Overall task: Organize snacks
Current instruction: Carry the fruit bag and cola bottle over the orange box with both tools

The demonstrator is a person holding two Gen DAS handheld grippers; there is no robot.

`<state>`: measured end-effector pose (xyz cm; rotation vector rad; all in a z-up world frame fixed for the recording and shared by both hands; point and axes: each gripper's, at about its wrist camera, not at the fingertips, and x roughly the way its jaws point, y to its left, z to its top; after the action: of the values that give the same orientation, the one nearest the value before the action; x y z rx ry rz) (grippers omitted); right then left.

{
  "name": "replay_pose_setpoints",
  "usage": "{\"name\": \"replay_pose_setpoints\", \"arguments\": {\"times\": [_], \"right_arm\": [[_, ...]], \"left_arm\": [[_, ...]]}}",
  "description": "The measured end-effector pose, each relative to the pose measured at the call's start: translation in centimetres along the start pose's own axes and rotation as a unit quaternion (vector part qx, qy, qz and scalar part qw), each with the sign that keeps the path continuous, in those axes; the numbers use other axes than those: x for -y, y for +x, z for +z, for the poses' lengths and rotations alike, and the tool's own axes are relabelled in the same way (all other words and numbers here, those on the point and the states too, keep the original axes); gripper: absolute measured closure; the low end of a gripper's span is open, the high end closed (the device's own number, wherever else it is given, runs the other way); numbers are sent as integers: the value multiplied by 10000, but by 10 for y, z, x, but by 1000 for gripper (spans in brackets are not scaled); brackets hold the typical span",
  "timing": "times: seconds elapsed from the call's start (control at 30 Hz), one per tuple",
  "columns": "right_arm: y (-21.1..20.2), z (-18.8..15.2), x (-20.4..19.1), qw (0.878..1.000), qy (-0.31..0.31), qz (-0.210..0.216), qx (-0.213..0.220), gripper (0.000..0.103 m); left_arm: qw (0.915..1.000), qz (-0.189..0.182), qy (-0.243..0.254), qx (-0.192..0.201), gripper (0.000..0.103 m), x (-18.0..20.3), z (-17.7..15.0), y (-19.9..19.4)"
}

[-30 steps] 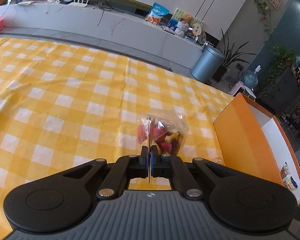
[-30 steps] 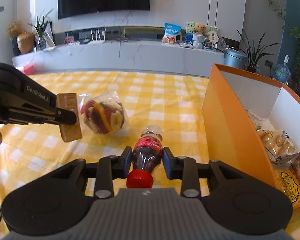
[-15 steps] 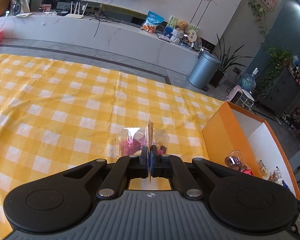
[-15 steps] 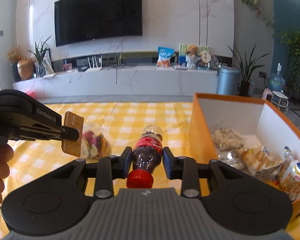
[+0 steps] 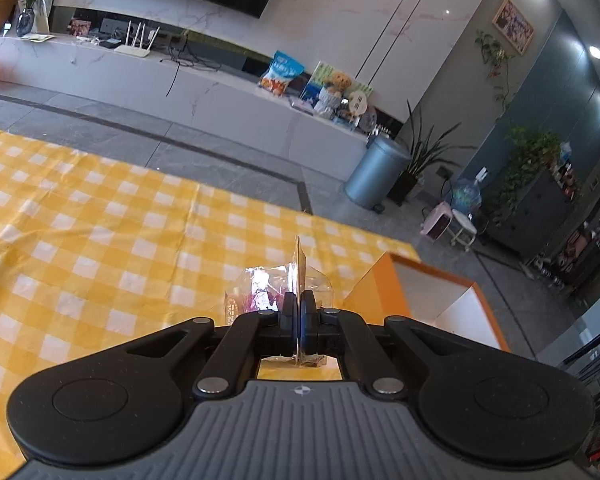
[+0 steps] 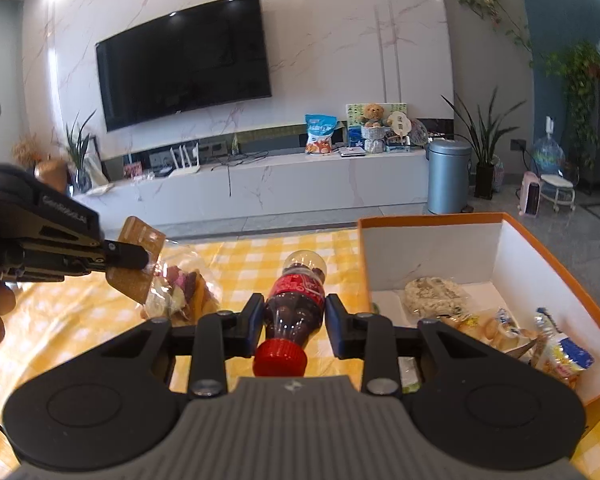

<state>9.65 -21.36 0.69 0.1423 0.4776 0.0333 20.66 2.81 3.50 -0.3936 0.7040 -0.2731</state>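
Note:
My left gripper (image 5: 299, 304) is shut on the brown cardboard header of a clear snack bag (image 5: 256, 292) of dried fruit, held above the yellow checked tablecloth (image 5: 100, 232). In the right wrist view the left gripper (image 6: 130, 258) and the hanging snack bag (image 6: 184, 292) are at the left. My right gripper (image 6: 294, 316) is shut on a small cola bottle (image 6: 298, 292) with a red cap, lifted beside the orange box (image 6: 384, 264). The orange box also shows in the left wrist view (image 5: 376, 292) at the right.
The orange box holds several wrapped snacks (image 6: 496, 324) on its white floor. Beyond the table are a marble TV bench (image 6: 280, 184), a grey bin (image 6: 448, 176) and potted plants (image 6: 480, 140).
Both grippers have risen with their loads. The snack bag and the bottle are higher above the cloth, and more of the box's inside shows in the right wrist view.

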Motion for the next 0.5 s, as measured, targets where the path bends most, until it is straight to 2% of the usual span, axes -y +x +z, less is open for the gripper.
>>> {"name": "replay_pose_setpoints", "arguments": {"times": [0.13,0.37,0.5], "right_arm": [[-13,23,36,9992,355,-160,101,71],[-11,68,113,9965,350,-758,106,71],[10,77,147,9952,472,-749,-412,71]], "left_arm": [[9996,-241,61,132,102,21,14,5],[9974,-705,112,114,102,58,31,27],[9952,-939,289,13,102,84,33,47]]}}
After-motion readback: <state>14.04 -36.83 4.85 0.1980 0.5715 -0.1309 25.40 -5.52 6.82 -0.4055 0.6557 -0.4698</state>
